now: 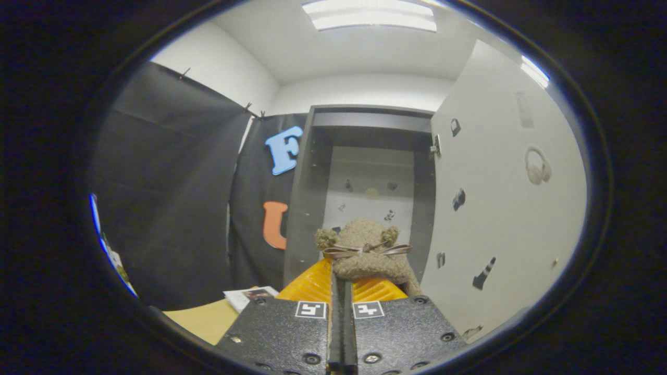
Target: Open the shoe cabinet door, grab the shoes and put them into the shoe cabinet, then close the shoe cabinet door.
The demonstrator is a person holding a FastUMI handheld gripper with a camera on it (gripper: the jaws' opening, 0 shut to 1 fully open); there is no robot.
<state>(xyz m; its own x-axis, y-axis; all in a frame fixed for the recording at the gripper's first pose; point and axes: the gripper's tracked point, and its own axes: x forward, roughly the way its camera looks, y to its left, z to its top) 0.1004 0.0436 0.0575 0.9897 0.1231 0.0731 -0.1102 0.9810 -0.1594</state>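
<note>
My gripper (342,285) is shut on a fuzzy tan shoe (367,252) that has a brown ribbon bow and two round pom-poms. Both fingers (312,285) press close together on its near edge, and the shoe sticks up just past the tips. Right behind the shoe stands the dark grey shoe cabinet (307,208), open, with a pale back wall (365,182) that carries small stickers. Its white door (500,198) is swung out to the right of the fingers and also has several stickers on it. The shoe hangs in front of the lower part of the opening.
A black cloth wall (172,198) stands left of the cabinet. Below it, left of the fingers, is a light wooden surface (206,320) with a small printed card (250,297) lying on it. The open door hems in the right side.
</note>
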